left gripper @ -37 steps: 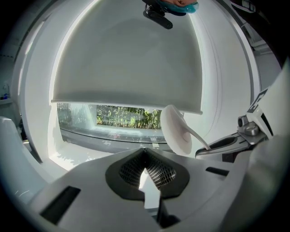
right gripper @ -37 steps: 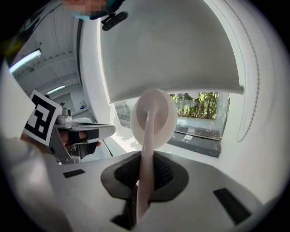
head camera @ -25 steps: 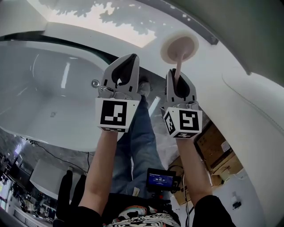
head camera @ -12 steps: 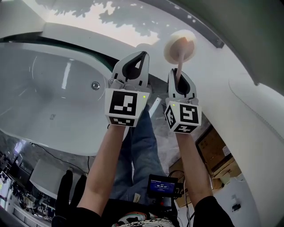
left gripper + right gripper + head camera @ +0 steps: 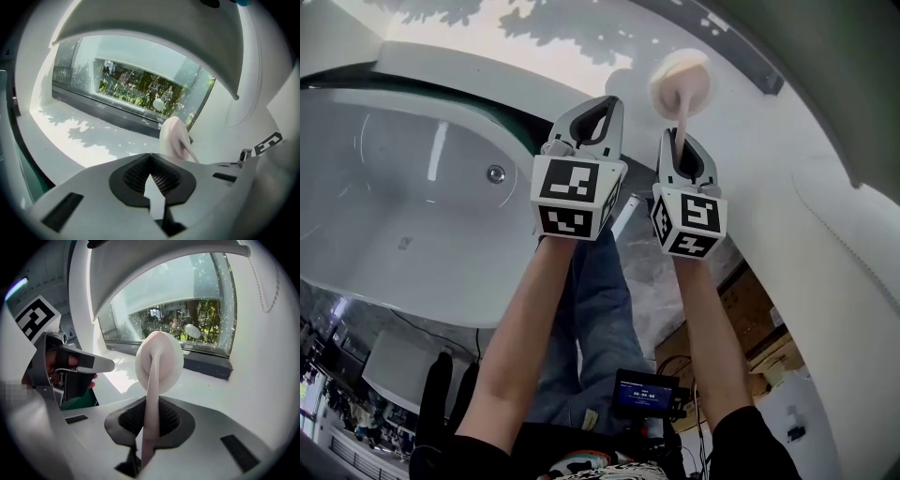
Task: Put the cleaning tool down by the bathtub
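1. At ten o'clock in the head view we list the bathtub (image 5: 403, 234): white and oval, with a round metal fitting (image 5: 495, 173) on its inner wall, toward the three o'clock side of the basin.
2. At twelve o'clock, beyond the tub's rim, we list a white ledge (image 5: 534, 42), sunlit and dappled with leaf shadow. The left gripper view shows a window (image 5: 140, 89) running along its far edge.
3. Just left of centre we list the left gripper (image 5: 602, 103), pointing to twelve o'clock over the tub's rim, with the left marker cube (image 5: 577, 195) facing us. Its own view shows the jaws together at the tips with nothing between them.
4. Just right of centre, beside the left one but apart from it, we list the right gripper (image 5: 680, 141), with the right marker cube (image 5: 689, 220) facing us. Its jaws stand narrow, clamped on the thin pink handle of the cleaning tool (image 5: 680, 82).
5. At one o'clock we enter that tool in full: the handle rises from the right gripper to a round cream head, held over the ledge past the tub's end. We cannot tell whether the head touches the ledge.
6. At four o'clock, beside the person's right forearm, we list cardboard boxes (image 5: 750, 314) on the floor.
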A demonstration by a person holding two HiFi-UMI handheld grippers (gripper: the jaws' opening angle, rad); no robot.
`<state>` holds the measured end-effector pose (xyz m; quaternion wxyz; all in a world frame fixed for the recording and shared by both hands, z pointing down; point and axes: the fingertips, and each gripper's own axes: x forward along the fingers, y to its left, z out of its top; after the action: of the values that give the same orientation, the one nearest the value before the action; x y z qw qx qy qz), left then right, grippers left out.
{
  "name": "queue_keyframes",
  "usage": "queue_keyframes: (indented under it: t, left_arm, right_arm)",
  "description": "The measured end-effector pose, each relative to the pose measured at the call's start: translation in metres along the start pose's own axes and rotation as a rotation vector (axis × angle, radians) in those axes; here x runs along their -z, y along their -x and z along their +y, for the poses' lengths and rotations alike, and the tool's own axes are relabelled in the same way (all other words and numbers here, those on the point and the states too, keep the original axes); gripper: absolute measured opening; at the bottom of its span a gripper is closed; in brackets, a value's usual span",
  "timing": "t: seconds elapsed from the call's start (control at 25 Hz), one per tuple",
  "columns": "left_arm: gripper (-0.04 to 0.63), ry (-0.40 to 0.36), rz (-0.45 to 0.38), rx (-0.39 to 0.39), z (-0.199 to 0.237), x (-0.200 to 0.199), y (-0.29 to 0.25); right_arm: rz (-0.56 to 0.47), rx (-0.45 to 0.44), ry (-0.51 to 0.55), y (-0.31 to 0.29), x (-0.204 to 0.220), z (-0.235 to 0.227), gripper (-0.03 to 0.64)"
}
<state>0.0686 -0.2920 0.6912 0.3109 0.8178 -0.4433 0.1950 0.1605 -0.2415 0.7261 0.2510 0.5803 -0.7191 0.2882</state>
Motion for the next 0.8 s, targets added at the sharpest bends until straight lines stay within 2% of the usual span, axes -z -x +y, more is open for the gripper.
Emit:
queue_keyframes:
  t: [0.4,0.8]
  left_arm:
    - [0.009,-0.097,0.069,0.014,-0.012,0.024,-0.03]
    - [0.009,-0.11,0.108,0.015,-0.01,0.044,-0.037]
  right_arm:
    - [0.048,0.038,-0.074,-0.022,0.016,-0.025,0.052]
    - [0.063,0.048,-0.115,-0.039,0.023,-0.031,0.052]
